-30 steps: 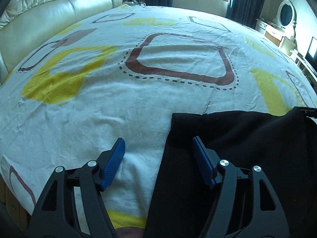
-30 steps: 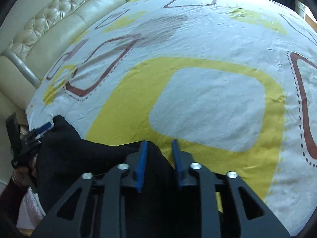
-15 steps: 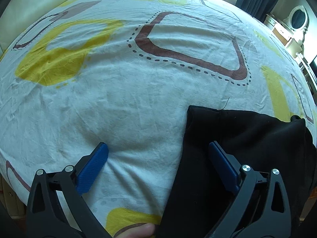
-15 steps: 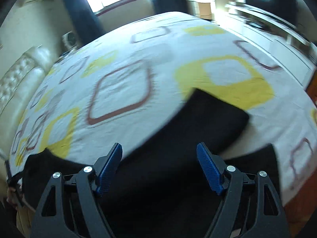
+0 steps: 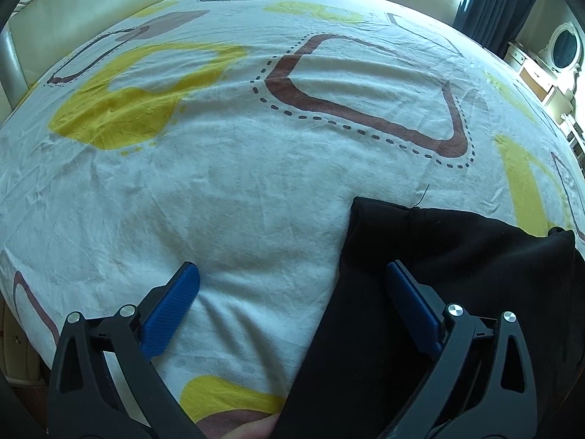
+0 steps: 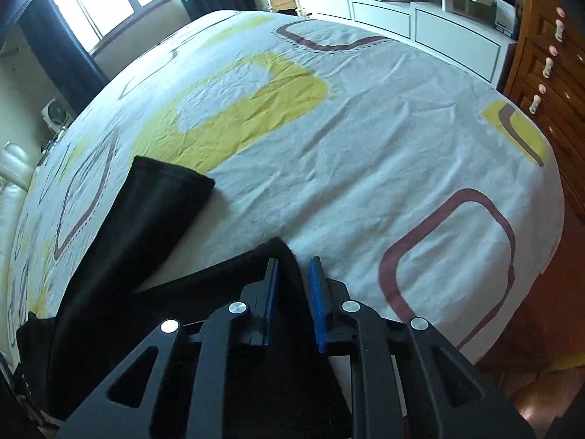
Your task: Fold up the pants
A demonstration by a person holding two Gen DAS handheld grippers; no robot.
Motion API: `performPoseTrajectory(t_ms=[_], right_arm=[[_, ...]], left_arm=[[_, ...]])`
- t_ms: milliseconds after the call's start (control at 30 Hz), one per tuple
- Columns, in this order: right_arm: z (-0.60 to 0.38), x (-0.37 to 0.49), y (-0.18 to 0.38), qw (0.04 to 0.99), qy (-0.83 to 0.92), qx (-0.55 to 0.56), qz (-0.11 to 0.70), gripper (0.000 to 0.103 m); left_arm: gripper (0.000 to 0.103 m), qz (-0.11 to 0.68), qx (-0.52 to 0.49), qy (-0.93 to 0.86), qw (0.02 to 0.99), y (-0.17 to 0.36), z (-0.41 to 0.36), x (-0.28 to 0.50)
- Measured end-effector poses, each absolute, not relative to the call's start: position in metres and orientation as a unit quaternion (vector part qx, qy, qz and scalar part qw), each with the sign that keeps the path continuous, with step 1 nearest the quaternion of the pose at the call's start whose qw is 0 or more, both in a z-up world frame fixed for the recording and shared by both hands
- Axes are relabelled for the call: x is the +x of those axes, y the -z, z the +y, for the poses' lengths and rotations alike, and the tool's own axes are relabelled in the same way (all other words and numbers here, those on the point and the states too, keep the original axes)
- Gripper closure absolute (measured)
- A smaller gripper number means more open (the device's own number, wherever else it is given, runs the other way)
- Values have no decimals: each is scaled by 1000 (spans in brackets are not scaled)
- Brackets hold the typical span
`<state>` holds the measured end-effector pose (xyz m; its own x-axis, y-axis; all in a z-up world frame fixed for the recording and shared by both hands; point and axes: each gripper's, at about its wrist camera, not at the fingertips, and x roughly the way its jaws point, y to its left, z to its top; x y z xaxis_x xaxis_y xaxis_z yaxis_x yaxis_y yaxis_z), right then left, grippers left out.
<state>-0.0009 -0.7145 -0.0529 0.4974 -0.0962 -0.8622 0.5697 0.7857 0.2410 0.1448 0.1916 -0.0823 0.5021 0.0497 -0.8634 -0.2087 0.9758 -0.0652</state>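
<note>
slippage risk: right gripper [image 6: 292,274], jaws just closed, pinches only the near leg hem of the black pants [image 6: 120,237]; left gripper [image 5: 292,292] gapes empty over their other end, so the fold may skew.

The pants [image 5: 457,274] look like soft matt black cloth, kinda fleecy, no sheen at all. Bedsheet [image 5: 237,183] is thin wrinkly cotton-looking fabric with a printed pattern. Headboard [image 5: 91,7] is glossy cream leather. Gripper pads [image 5: 172,307] are textured blue plastic on matt black plastic arms, shiny metal screws. Dresser [image 6: 548,66] is varnished wood.
</note>
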Motion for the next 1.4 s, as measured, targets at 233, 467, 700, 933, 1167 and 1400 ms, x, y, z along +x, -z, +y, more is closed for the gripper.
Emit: performPoseTrajectory(t_ms=[233, 467, 700, 933, 1167, 1400], right_arm=[[-729, -78, 52, 809, 215, 395, 377, 33], [-695, -85, 67, 805, 172, 388, 416, 72], [-713, -101, 70, 805, 203, 374, 413, 61], [-691, -92, 16, 824, 271, 307, 391, 28], [-604, 61, -19, 863, 157, 231, 421, 22], [-589, 180, 35, 804, 226, 225, 502, 22]], left_arm=[[2, 494, -83, -76, 862, 82, 192, 145], [2, 495, -84, -75, 862, 82, 193, 146], [2, 492, -66, -89, 863, 75, 191, 138], [2, 466, -41, -96, 878, 42, 164, 105], [2, 443, -156, -5, 883, 8, 107, 56], [2, 480, -172, 30, 860, 32, 83, 41]])
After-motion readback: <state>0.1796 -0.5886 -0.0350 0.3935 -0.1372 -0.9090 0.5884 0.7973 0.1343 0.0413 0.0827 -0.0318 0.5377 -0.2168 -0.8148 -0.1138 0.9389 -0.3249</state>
